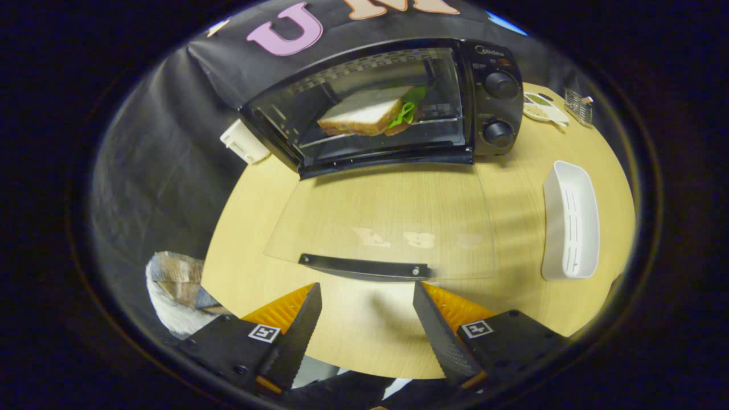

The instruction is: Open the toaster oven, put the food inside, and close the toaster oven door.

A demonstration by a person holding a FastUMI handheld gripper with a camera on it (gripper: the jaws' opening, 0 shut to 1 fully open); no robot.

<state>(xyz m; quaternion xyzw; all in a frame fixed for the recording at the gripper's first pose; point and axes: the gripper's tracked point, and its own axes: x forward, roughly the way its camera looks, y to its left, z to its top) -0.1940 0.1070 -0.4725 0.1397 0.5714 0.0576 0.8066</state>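
Observation:
The black toaster oven [490, 85] stands at the far side of the round wooden table [512, 171]. Its glass door [376, 228] is folded down flat toward me, and the door's black handle [364, 266] lies just ahead of my fingers. Inside on the rack sits a sandwich [370, 111] of white bread with green lettuce sticking out. My gripper [367, 296] is open, its two fingers spread wide with nothing between them, hovering just short of the handle.
A white oblong tray [571, 222] lies on the table to the right of the door. A small plate [544, 107] and a wire holder [578, 104] sit beyond the oven's right side. A white block [244, 141] rests left of the oven.

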